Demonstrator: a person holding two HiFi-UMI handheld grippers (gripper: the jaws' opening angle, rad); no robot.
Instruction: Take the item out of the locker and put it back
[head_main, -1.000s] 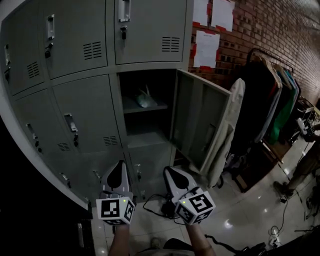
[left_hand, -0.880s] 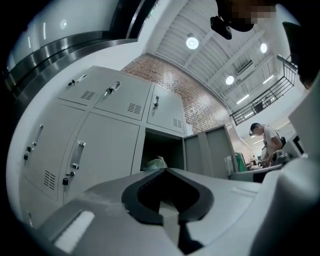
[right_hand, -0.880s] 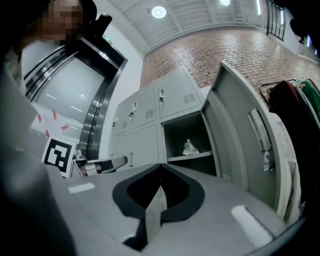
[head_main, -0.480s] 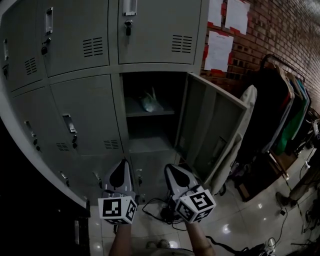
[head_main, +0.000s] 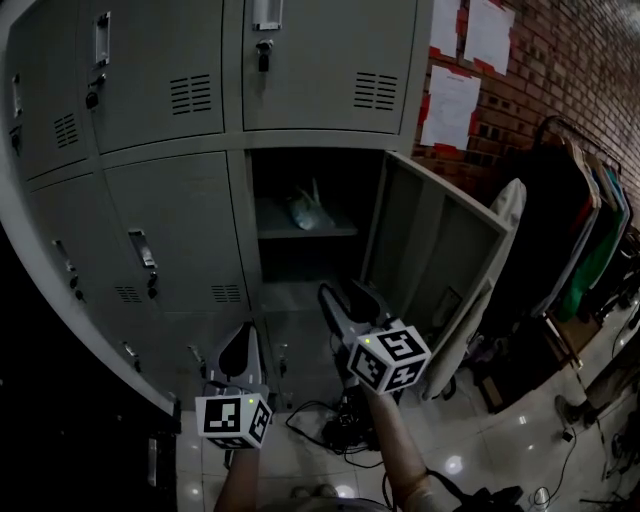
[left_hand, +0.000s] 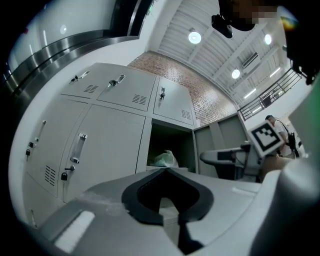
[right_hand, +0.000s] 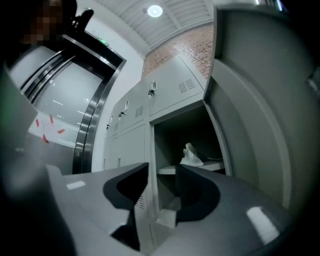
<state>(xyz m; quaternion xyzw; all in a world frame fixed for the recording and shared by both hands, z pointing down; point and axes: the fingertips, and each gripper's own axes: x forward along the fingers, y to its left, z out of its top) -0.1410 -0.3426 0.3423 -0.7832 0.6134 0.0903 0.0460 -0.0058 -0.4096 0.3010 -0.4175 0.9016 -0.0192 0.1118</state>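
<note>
The open locker has a shelf with a pale crumpled plastic bag on it; the bag also shows in the left gripper view and the right gripper view. My right gripper is raised in front of the locker's lower part, well short of the bag. Its jaws are opening with nothing between them. My left gripper hangs lower, in front of the closed doors, shut and empty.
The locker's door swings out to the right. A pale cloth-covered board leans beside it. A rack of clothes stands by the brick wall. Cables lie on the glossy floor below.
My right gripper has risen and moved forward toward the open locker, and its jaws have parted. The left gripper has stayed low. The head view has shifted slightly right.
</note>
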